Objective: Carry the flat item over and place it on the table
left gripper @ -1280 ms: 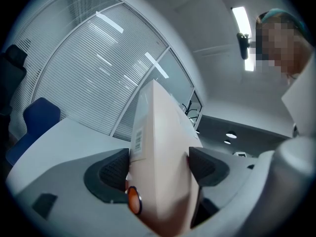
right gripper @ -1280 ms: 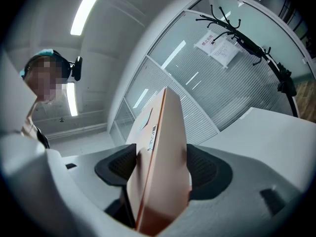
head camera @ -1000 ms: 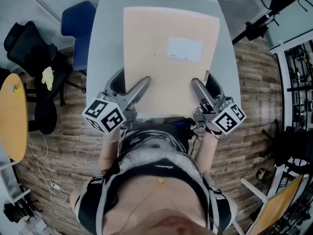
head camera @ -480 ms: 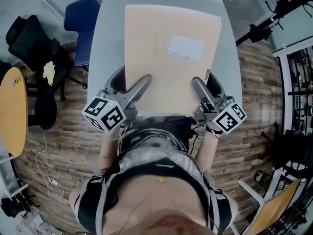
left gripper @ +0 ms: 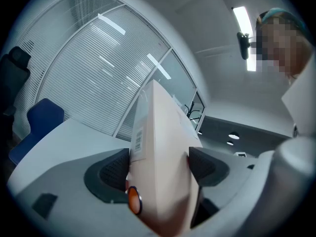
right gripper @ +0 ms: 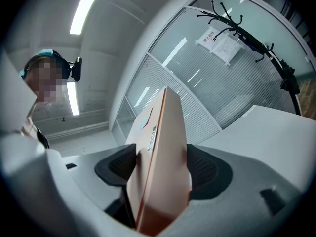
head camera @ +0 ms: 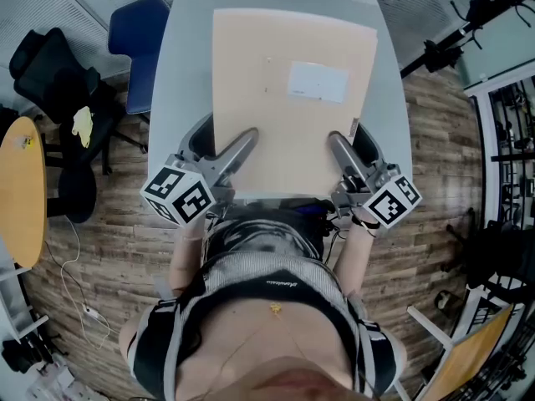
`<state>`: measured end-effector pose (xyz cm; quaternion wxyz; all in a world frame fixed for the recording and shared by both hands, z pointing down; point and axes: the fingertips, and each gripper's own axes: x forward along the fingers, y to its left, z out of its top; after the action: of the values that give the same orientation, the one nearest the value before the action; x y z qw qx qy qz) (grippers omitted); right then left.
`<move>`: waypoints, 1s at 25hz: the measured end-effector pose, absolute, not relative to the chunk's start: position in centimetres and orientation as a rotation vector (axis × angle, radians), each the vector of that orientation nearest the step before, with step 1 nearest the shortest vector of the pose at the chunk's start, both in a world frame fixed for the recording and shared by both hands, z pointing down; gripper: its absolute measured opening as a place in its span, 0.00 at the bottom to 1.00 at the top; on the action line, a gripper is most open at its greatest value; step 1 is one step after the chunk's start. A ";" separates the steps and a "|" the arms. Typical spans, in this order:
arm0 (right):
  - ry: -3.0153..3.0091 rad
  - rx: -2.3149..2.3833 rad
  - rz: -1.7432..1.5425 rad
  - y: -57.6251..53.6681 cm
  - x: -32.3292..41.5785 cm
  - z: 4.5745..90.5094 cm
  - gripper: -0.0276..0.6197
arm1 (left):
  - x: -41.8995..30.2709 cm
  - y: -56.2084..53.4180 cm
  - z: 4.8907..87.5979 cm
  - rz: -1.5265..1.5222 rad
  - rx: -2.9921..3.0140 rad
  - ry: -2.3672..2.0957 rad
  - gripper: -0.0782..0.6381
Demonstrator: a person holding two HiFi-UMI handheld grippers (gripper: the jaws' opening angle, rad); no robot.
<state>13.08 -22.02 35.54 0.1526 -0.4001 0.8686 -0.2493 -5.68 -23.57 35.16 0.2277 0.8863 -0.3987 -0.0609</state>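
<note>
Holding the flat box (head camera: 292, 140) by its near edge, I am gripping it with both tools at once. The left gripper (head camera: 241, 146) is clamped on the near-left part and the right gripper (head camera: 341, 147) on the near-right. Each has one jaw on the top face and the other beneath, with the pads pressing into the cardboard. The box is lying level over the grey table (head camera: 180, 82), with its long axis running straight away from me and its white label (head camera: 316, 83) toward the far right. Both hands are sitting equally near, right at the table's near edge. I am judging that only lowering and letting go remain. Whether the underside is already touching the tabletop I cannot tell.
</note>
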 end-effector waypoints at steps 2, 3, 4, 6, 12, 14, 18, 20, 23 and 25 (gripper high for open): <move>2.490 -1.151 -0.715 -22.0 13.1 35.6 0.50 | -5.6 -23.6 35.2 -0.159 2.440 -1.098 0.63; 2.490 -1.152 -0.715 -22.0 13.2 35.6 0.50 | -5.5 -23.6 35.2 -0.159 2.440 -1.097 0.63; 2.491 -1.153 -0.716 -22.0 13.3 35.7 0.50 | -5.4 -23.6 35.2 -0.160 2.440 -1.097 0.63; 2.490 -1.156 -0.719 -22.1 13.6 35.8 0.50 | -5.2 -23.7 35.5 -0.175 2.445 -1.090 0.63; 2.481 -1.173 -0.752 -22.5 14.1 37.0 0.50 | -4.6 -24.1 36.6 -0.149 2.422 -1.083 0.63; 2.475 -1.183 -0.776 -22.8 14.3 37.7 0.50 | -4.4 -24.5 37.4 -0.151 2.413 -1.075 0.63; 2.470 -1.197 -0.824 -23.4 14.5 39.1 0.50 | -4.3 -25.0 38.8 -0.130 2.383 -1.066 0.63; 2.470 -1.203 -0.848 -23.7 14.5 39.9 0.50 | -4.2 -25.3 39.7 -0.120 2.365 -1.065 0.63; 2.473 -1.218 -0.891 -24.2 14.9 41.3 0.50 | -3.8 -25.7 41.4 -0.104 2.331 -1.065 0.63; 2.482 -1.225 -0.918 -24.6 15.1 42.3 0.50 | -3.6 -26.0 42.5 -0.101 2.306 -1.065 0.63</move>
<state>15.10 -24.63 42.29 0.1125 -0.4175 0.8457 -0.3128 -3.64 -25.99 42.49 0.2952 0.8668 -0.4001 -0.0381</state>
